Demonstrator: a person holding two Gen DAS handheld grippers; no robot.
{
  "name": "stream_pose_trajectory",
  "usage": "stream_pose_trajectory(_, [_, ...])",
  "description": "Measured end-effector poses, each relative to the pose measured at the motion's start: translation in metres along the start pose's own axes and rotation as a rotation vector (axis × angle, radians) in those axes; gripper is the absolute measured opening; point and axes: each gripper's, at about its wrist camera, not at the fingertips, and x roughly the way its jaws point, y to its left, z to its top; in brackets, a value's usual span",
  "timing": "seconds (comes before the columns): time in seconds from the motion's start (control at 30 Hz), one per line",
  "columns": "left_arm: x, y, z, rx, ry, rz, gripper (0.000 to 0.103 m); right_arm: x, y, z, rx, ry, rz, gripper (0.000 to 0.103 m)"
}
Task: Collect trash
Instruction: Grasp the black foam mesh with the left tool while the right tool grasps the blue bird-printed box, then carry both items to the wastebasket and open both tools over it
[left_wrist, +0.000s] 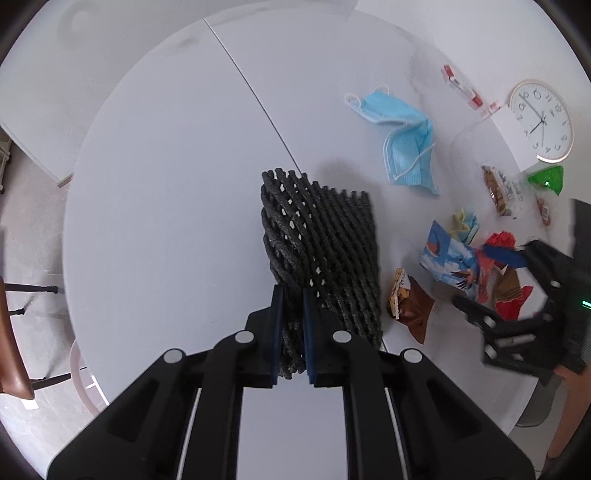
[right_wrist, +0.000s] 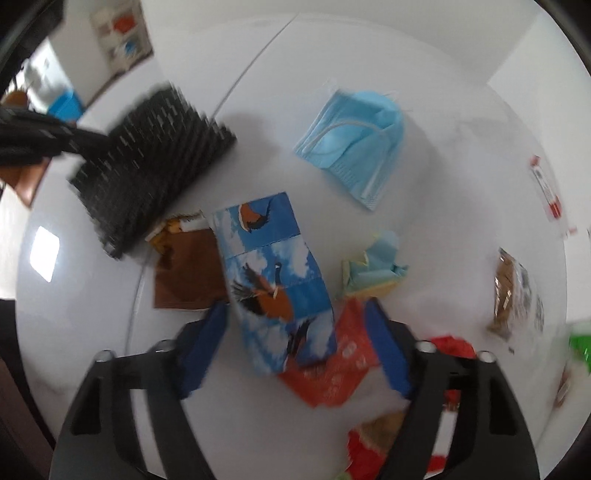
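A round white tabletop carries everything, with a thin seam running across it. Past its edge in the left wrist view lie a pale floor and part of a brown chair. A white wall clock lies flat near the far right rim.

The trash is scattered over the right half of the tabletop. A black foam net sleeve, woven in an open diamond mesh, stands up from the surface, its near end pinched between the blue pads of the left hand-held gripper, which is clenched on it. Just beside it lies a brown snack wrapper. Farther off lies a crumpled light-blue face mask with white ear loops.

The right hand-held gripper points down over a blue carton printed with flying geese, which lies partly over an orange-red wrapper. Both lie between its blue fingers; the jaws stand partly apart, and the blur hides whether the pads press on either one. Near the carton sits a wad of yellow and pale-blue paper. Towards the right rim are a clear packet of brown biscuits, a green wrapper and a red-and-white carton.
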Motion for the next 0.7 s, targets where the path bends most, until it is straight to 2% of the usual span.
stream_pose_trajectory(0.03, [-0.007,0.004,-0.001,-0.008,-0.011,-0.003,0.01,0.003,0.0,0.001,-0.004,0.013,0.012,0.052])
stream_pose_trajectory(0.23, [-0.043,0.028,-0.015,-0.023,-0.066,0.013,0.01,-0.006,-0.001,0.005,0.021,0.003,0.048,0.052])
stream_pose_trajectory(0.43, [-0.084,0.078,-0.045,-0.07,-0.108,0.055,0.01,-0.061,0.009,0.012,0.121,-0.106,0.019,0.052])
stream_pose_trajectory(0.53, [-0.095,0.111,-0.065,-0.088,-0.096,0.096,0.01,-0.098,0.032,0.02,0.166,-0.197,0.047,0.052])
stream_pose_trajectory(0.7, [-0.091,0.174,-0.104,-0.11,-0.034,0.167,0.01,-0.139,0.106,0.036,0.21,-0.316,0.163,0.052])
